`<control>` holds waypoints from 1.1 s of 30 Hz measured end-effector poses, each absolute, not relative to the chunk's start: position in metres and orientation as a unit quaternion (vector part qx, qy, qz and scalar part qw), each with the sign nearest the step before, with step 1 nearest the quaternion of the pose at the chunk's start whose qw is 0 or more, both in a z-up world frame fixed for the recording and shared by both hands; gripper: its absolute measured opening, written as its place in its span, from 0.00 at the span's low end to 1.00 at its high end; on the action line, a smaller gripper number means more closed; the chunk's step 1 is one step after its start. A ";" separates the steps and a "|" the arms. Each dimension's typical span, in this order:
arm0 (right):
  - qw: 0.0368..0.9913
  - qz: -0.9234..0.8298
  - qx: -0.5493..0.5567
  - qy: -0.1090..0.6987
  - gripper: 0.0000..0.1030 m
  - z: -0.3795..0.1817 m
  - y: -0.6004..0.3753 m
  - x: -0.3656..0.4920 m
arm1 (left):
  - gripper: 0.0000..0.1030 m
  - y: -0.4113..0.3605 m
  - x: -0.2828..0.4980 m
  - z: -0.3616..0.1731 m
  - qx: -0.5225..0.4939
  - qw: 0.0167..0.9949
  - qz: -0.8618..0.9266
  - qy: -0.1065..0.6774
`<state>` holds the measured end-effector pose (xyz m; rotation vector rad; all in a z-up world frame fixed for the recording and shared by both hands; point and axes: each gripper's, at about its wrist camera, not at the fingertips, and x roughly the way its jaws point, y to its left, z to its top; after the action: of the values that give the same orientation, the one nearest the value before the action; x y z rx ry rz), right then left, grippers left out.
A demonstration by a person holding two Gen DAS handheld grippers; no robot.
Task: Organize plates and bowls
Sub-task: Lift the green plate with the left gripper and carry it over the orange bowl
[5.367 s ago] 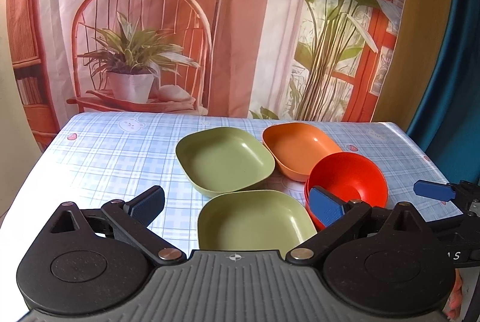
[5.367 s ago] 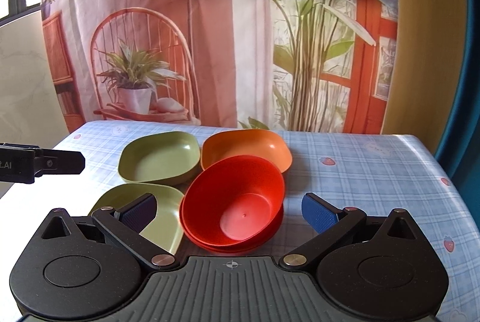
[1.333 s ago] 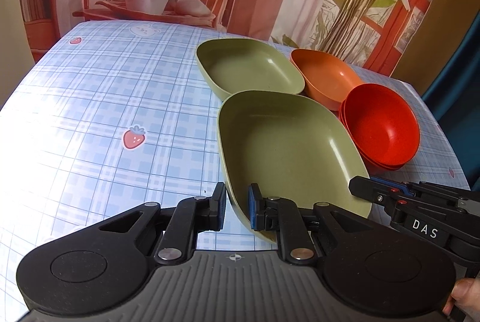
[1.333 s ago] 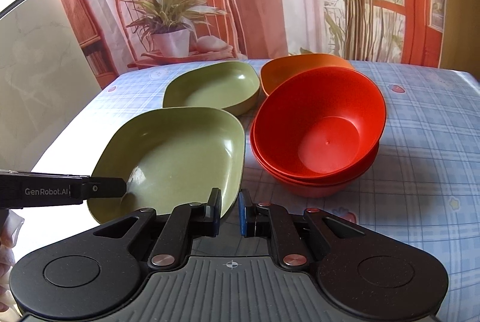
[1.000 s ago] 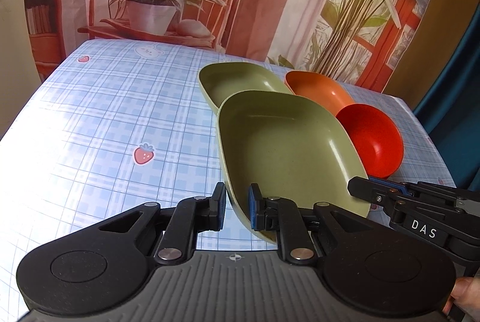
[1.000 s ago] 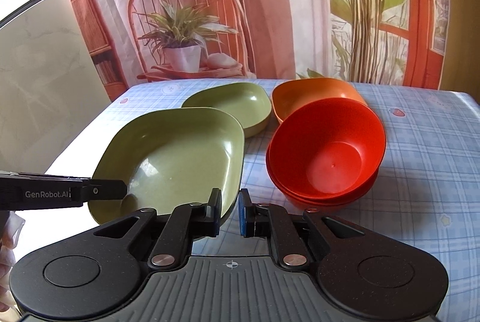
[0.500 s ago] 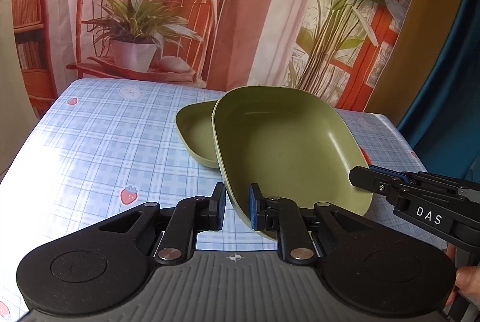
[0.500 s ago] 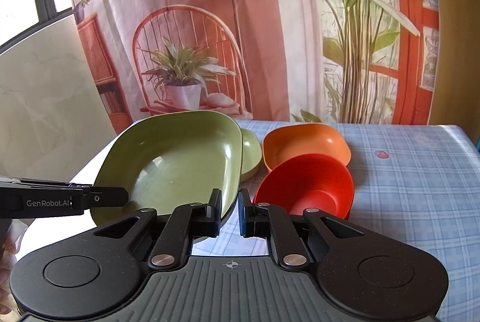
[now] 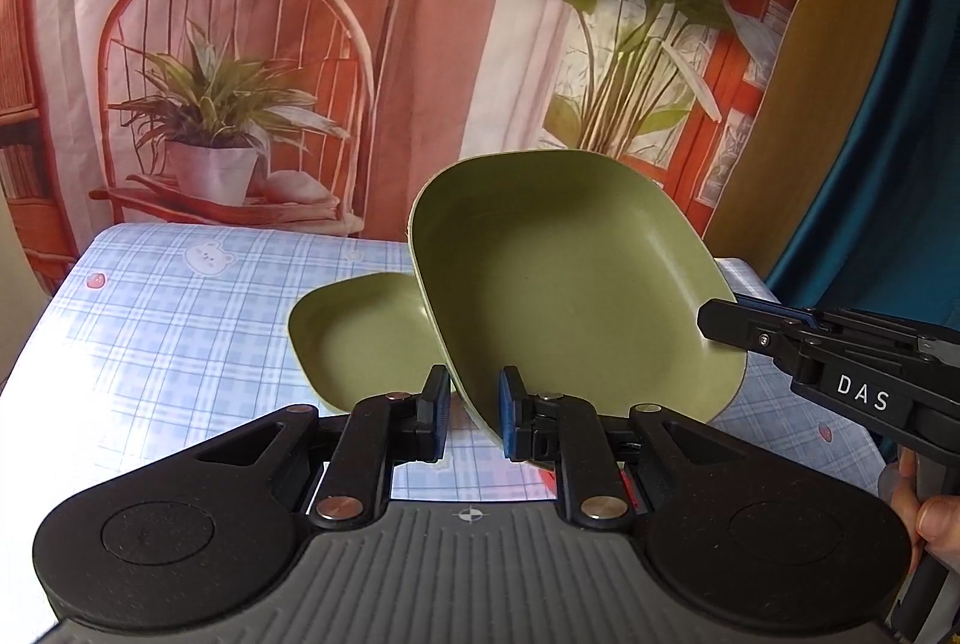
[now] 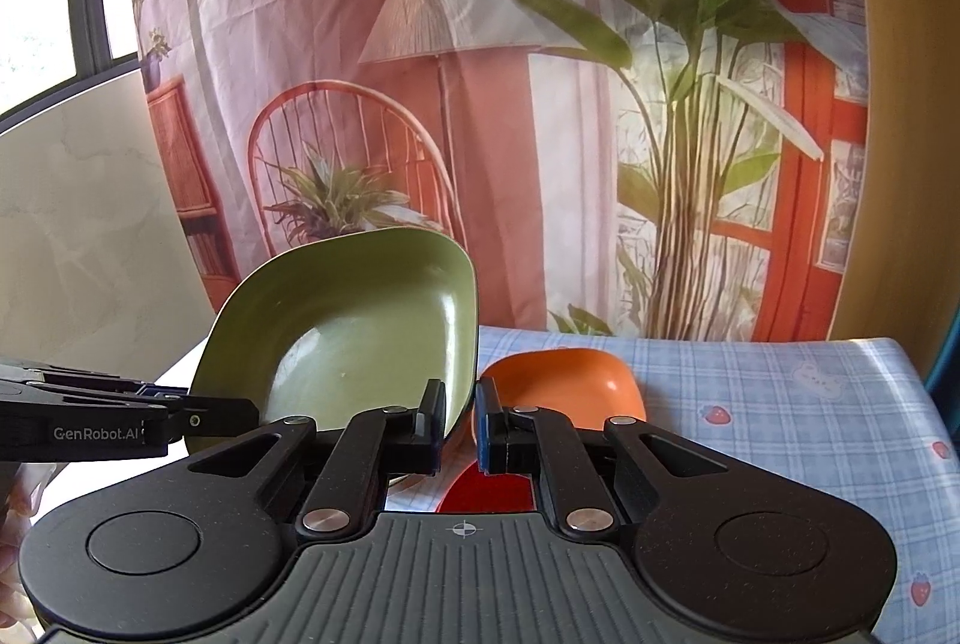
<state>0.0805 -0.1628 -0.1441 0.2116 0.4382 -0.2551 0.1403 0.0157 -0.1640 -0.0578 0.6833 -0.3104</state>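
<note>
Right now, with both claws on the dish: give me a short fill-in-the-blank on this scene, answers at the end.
1. Both claws, the left claw and the right claw, grip the rim of the same ____ plate.
2. That plate is held ____ the table, not resting on it.
3. The plate on the table under the lifted one is ____ in colour.
4. Behind the right claw sits an ____ bowl.

Answers: green; above; green; orange
</note>
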 end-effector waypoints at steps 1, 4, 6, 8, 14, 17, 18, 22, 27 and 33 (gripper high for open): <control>0.962 -0.127 0.104 0.216 0.09 -0.142 -0.167 0.081 | 0.18 0.013 0.142 -0.163 -0.026 0.930 -0.154 0.333; 0.962 -0.132 0.104 0.216 0.09 -0.138 -0.180 0.083 | 0.18 0.004 0.151 -0.161 -0.023 0.929 -0.162 0.332; 0.961 -0.135 0.103 0.217 0.08 -0.137 -0.189 0.085 | 0.18 -0.001 0.157 -0.159 -0.025 0.928 -0.167 0.332; 0.961 -0.138 0.103 0.217 0.08 -0.136 -0.198 0.087 | 0.18 -0.007 0.163 -0.158 -0.023 0.928 -0.171 0.331; 0.959 -0.143 0.105 0.221 0.08 -0.135 -0.225 0.096 | 0.19 -0.023 0.182 -0.159 -0.015 0.926 -0.181 0.331; 0.958 -0.145 0.107 0.224 0.08 -0.138 -0.237 0.101 | 0.19 -0.030 0.195 -0.161 -0.014 0.924 -0.185 0.336; 0.957 -0.147 0.108 0.225 0.08 -0.139 -0.242 0.103 | 0.19 -0.032 0.198 -0.163 -0.014 0.923 -0.186 0.337; 0.953 -0.154 0.111 0.235 0.08 -0.146 -0.259 0.112 | 0.19 -0.041 0.213 -0.169 -0.012 0.920 -0.193 0.342; 0.949 -0.161 0.115 0.245 0.07 -0.155 -0.278 0.124 | 0.20 -0.049 0.235 -0.179 -0.017 0.913 -0.202 0.353; 0.946 -0.161 0.116 0.256 0.07 -0.164 -0.295 0.141 | 0.19 -0.053 0.264 -0.194 -0.035 0.903 -0.204 0.377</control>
<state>0.1412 -0.2953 -0.1639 0.2369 0.5219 -0.3269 0.2636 -0.0532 -0.1938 -0.0731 0.7792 -0.4217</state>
